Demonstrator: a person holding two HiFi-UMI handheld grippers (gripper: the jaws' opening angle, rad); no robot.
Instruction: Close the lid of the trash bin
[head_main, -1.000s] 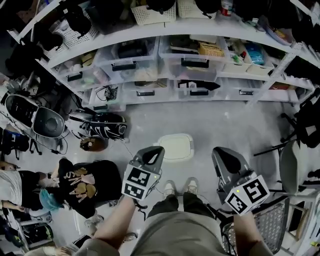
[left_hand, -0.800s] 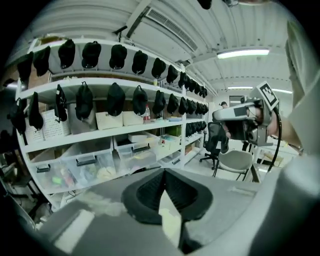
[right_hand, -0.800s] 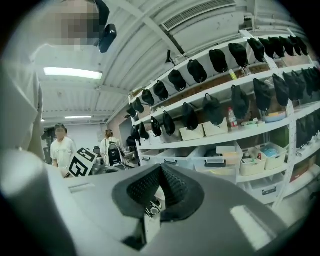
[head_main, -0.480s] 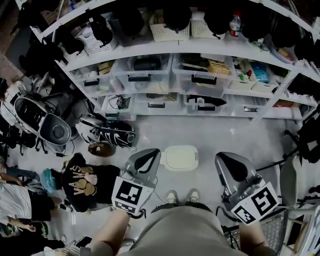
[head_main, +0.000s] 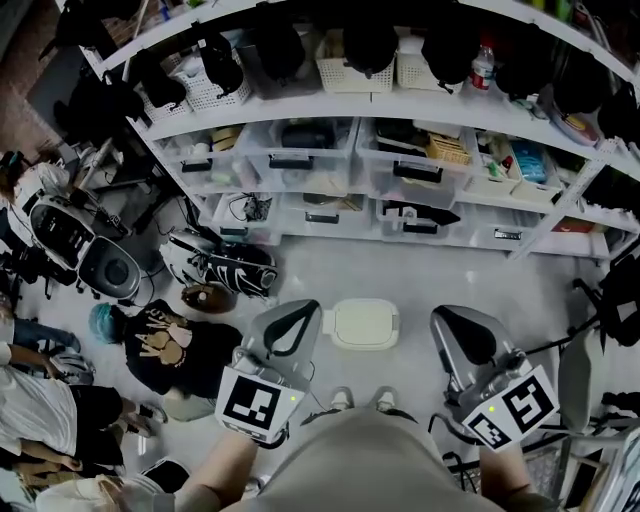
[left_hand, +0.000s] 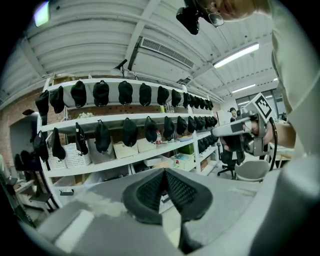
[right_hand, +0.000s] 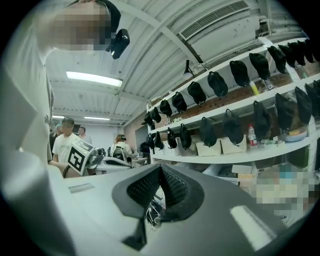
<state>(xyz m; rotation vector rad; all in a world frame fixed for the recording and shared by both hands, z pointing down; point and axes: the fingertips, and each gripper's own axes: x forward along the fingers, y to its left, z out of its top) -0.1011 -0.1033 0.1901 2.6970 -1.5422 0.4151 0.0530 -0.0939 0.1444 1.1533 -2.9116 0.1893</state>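
Note:
The trash bin (head_main: 365, 323) is a small pale rounded box on the grey floor, just ahead of my shoes, and its lid lies flat on top. My left gripper (head_main: 300, 318) hovers to the left of the bin, well above it, jaws shut and empty. My right gripper (head_main: 455, 325) is held to the right of the bin, also shut with nothing in it. In the left gripper view the black ribbed pads (left_hand: 150, 190) meet along one line. The pads (right_hand: 172, 187) in the right gripper view meet the same way. Both gripper views point at the shelves, with the bin out of sight.
White shelving (head_main: 400, 215) with clear drawers and rows of dark caps (left_hand: 125, 92) runs across the far side. A black-and-white bag (head_main: 225, 262) and a brown bowl (head_main: 205, 297) lie left of the bin. People (head_main: 150, 345) crouch at the left. A chair (head_main: 575, 370) stands at the right.
The head view has tilted up, so more of the upper shelves shows and the bin sits lower in frame. Both grippers stay shut and about as far apart.

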